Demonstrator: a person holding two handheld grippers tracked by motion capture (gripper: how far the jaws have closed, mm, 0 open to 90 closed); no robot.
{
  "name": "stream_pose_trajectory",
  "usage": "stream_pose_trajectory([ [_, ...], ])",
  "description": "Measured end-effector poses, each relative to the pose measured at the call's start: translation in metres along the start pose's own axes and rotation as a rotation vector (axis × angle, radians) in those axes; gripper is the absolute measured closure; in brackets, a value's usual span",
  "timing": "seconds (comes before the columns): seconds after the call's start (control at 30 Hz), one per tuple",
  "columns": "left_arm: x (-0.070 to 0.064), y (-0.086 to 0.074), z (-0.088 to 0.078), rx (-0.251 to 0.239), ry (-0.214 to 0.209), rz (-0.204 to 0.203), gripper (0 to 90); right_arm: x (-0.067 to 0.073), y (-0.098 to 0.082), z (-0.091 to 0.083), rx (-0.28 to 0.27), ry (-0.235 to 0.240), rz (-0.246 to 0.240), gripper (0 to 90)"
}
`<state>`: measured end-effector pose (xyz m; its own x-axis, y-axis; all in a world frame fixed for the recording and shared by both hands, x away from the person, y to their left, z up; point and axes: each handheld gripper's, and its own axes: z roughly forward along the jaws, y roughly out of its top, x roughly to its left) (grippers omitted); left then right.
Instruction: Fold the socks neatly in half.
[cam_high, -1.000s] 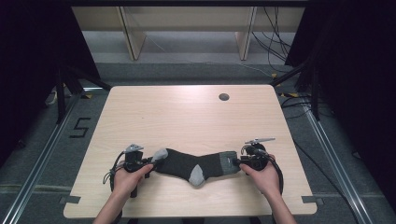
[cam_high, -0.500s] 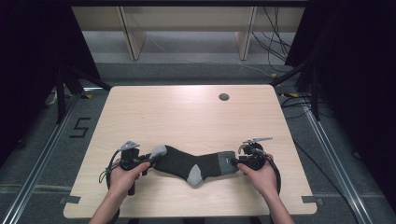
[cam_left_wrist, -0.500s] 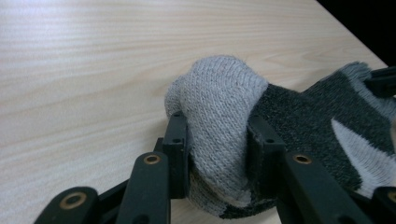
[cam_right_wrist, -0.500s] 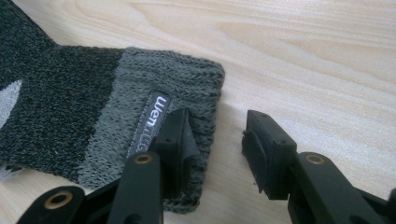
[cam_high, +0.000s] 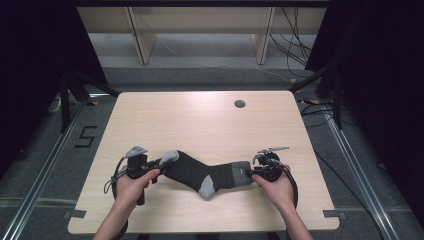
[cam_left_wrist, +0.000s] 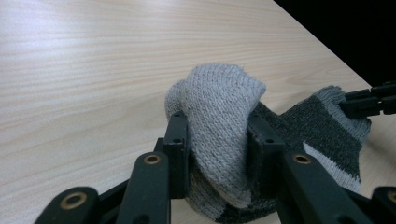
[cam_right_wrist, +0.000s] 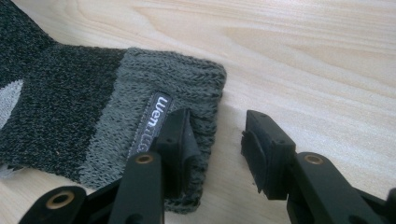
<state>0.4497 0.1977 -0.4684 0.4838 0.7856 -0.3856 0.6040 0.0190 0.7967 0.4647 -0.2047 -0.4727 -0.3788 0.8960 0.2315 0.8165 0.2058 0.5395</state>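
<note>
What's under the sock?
Under the sock is the light wooden table. The left gripper pinches the pale toe, lifted a little off the wood. The right gripper has one jaw on the cuff. Anything beneath the sock's middle is covered.

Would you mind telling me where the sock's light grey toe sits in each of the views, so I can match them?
High view: the toe is left of centre near the table's front edge, at the left gripper.
Left gripper view: middle of the picture, pinched between the two black jaws.
Right gripper view: the toe is not in it.
Shared landmark: the sock's grey cuff.
</note>
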Motion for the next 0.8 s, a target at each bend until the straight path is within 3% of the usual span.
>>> stream_pose_trajectory([
  [0.07,-0.001,0.002,-0.001,0.004,0.001,0.0,65.3,0.0,0.001,0.001,-0.006,-0.026,-0.009,60.8],
  [0.1,-0.001,0.003,-0.002,-0.003,-0.01,0.003,65.4,0.001,0.001,0.001,0.005,-0.004,0.001,60.8],
  [0.5,-0.007,0.011,-0.006,-0.025,-0.008,0.011,65.6,0.005,0.003,0.004,0.007,-0.012,-0.011,61.4],
  [0.53,-0.007,0.012,-0.006,-0.03,-0.007,0.008,65.7,0.005,0.003,0.004,0.009,-0.025,-0.032,61.3],
  [0.63,-0.008,0.013,-0.007,-0.031,-0.003,0.008,65.8,0.007,0.003,0.005,-0.007,-0.01,-0.027,61.3],
  [0.73,-0.009,0.013,-0.007,-0.042,-0.011,0.009,65.9,0.008,0.004,0.004,0.014,-0.017,-0.013,61.3],
  [0.8,-0.01,0.015,-0.007,-0.04,-0.015,0.008,66.2,0.008,0.004,0.005,-0.006,-0.011,-0.029,61.3],
])
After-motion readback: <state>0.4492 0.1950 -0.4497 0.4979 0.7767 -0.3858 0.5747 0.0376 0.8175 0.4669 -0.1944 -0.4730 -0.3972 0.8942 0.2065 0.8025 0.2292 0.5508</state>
